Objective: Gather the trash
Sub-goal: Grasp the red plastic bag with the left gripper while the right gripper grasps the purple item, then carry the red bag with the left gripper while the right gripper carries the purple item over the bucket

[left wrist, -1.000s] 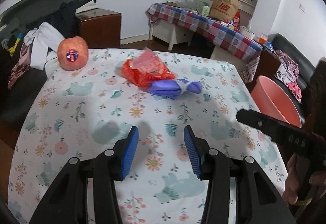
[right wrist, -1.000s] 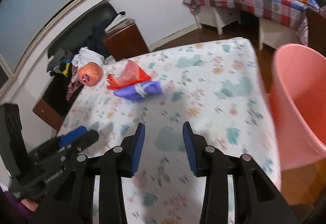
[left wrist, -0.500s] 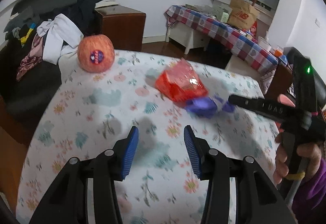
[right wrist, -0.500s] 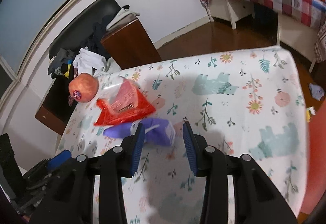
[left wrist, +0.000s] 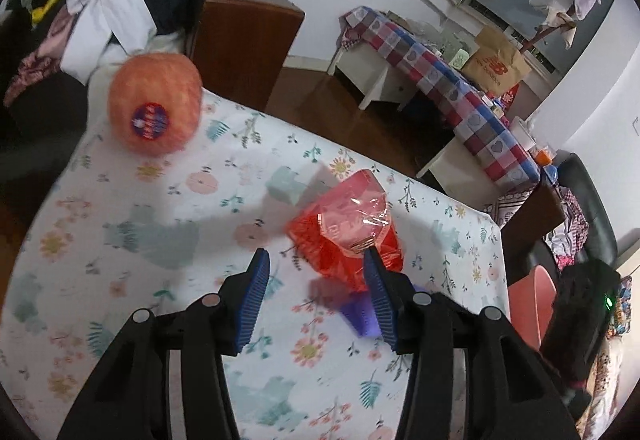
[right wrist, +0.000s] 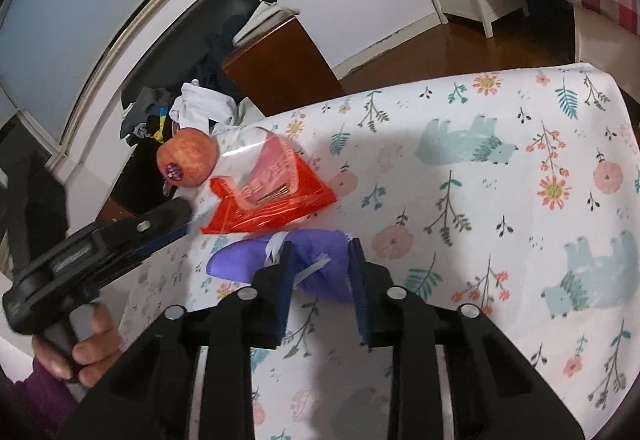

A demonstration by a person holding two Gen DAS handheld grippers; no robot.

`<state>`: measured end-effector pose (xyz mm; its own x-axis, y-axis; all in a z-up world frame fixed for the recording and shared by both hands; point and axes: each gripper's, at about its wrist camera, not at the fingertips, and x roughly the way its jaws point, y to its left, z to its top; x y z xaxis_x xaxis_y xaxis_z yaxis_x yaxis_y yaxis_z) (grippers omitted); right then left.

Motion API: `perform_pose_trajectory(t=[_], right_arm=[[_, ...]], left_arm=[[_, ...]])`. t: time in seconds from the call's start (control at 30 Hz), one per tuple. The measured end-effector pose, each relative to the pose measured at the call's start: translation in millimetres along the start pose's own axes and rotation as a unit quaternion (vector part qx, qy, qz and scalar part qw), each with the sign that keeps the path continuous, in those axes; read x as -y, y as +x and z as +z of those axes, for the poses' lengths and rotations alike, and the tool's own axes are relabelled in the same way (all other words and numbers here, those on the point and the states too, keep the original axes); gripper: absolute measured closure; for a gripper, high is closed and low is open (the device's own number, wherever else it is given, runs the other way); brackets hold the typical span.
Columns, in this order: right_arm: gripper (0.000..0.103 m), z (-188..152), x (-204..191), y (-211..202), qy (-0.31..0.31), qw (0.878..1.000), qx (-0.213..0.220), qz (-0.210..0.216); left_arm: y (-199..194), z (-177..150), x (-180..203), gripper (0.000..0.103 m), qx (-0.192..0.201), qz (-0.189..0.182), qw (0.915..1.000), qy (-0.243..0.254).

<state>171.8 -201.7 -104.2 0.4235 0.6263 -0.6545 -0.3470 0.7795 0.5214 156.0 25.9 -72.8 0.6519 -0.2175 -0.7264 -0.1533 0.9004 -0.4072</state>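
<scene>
Both hands have slid in since a second ago, so the trash now sits right at my fingers. Right gripper (right wrist: 320, 272) is closing, its fingers either side of the purple bundle (right wrist: 320, 260), low centre of the right view. Left gripper (left wrist: 316, 296) is opening, nothing between its fingers; the red wrapper (left wrist: 348, 236) lies just ahead, mid-frame on the desk (left wrist: 160, 240). I'd squeeze the bundle's fat middle, not its white tie. Pink bin (left wrist: 532, 304), lower right: its inside is hidden.

White tablecloth (right wrist: 500, 168) printed with teal bears and pink flowers; red wrapper (right wrist: 276, 196), purple bag (right wrist: 320, 260), orange apple (left wrist: 156, 108), blue-red sticker.
</scene>
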Motion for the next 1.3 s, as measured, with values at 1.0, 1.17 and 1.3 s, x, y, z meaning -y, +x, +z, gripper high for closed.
perform_pose_trajectory(t=[1.0, 1.17, 1.3], right_arm=[[0.044, -12, -29, -17, -0.121, 0.991, -0.049, 0.005], [0.044, -14, -26, 2, -0.137, 0.987, -0.079, 0.016], [0.056, -23, -32, 1, -0.142, 0.986, -0.089, 0.02]], left_arm=[[-17, -12, -21, 0.099, 0.003, -0.025, 0.9992, -0.032], [-17, -14, -25, 0.099, 0.001, -0.021, 0.9993, -0.031], [-18, -16, -26, 0.099, 0.002, -0.021, 0.9993, -0.031]])
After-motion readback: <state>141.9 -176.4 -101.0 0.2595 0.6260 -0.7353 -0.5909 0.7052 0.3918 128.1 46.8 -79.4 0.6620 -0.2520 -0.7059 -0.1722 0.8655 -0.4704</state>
